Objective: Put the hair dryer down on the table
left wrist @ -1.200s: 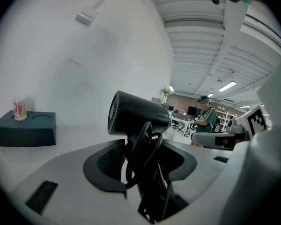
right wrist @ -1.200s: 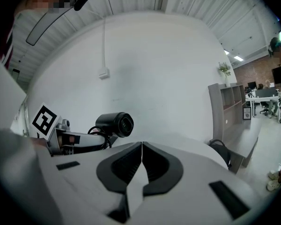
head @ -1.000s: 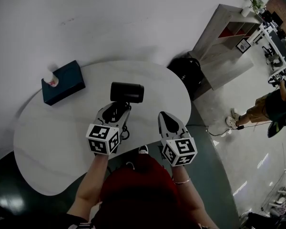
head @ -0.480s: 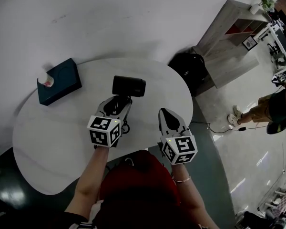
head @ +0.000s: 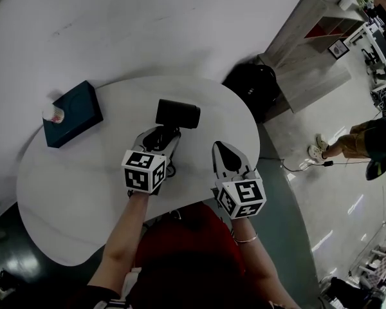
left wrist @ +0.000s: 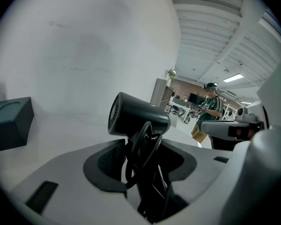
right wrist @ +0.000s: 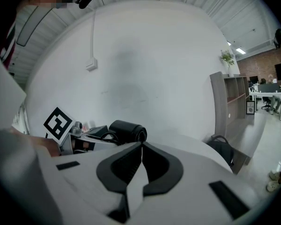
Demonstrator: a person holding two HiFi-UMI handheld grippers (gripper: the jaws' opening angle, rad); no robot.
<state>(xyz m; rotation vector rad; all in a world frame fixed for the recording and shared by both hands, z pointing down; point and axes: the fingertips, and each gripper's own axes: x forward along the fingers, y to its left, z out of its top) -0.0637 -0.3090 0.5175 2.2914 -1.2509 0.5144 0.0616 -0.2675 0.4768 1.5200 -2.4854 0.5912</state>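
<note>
A matte black hair dryer [head: 177,113] with a smooth cylindrical barrel and a grilled end juts out just past the left hand-held gripper [head: 159,137], whose grey jaws pinch its handle and looped cord. The right hand-held gripper [head: 222,152] hovers alongside, jaws pressed together on nothing. Both hang over a smooth white kidney-shaped worktop [head: 83,172] with a dark teal box [head: 72,113] at its far left. Beyond it stand a white wall [head: 148,24], a black bag [head: 254,85] and a grey shelf unit [head: 309,37].

Dim, even indoor light; soft shadows; gripper views fisheye-warped, dark corners.
</note>
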